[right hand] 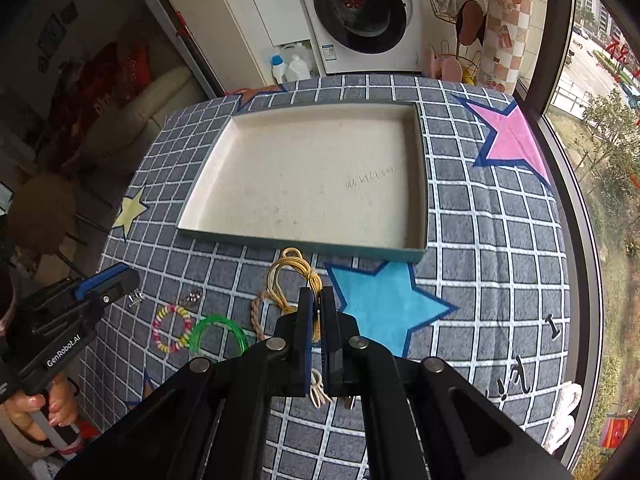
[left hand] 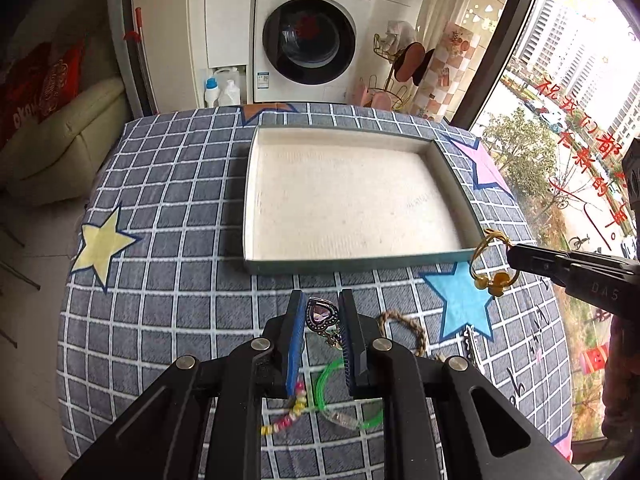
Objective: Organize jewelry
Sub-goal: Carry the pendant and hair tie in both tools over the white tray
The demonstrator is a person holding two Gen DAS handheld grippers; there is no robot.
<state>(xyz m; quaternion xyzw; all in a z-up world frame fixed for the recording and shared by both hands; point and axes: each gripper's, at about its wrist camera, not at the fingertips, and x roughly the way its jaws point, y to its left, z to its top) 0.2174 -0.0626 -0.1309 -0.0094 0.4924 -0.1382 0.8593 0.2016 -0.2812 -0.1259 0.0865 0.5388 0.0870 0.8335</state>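
A shallow white-lined box (left hand: 256,184) (right hand: 418,184) lies on the checked tablecloth. My left gripper (left hand: 320,300) has its jaws part open around a purple heart pendant (left hand: 321,313) that hangs against the right pad; a firm hold does not show. My right gripper (right hand: 315,294) (left hand: 516,258) is shut on a gold cord bracelet (right hand: 294,270) (left hand: 490,270), lifted near the box's near right corner. A green bangle (left hand: 340,396) (right hand: 218,334), a pastel bead bracelet (right hand: 172,328) (left hand: 286,412) and a braided rope bracelet (left hand: 404,326) (right hand: 258,312) lie on the cloth.
The round table's cloth (left hand: 168,280) carries yellow, blue and pink stars. Small metal charms (right hand: 136,298) lie near the left gripper (right hand: 106,284). A washing machine (left hand: 312,36) and a rack stand behind the table. A window runs along the right.
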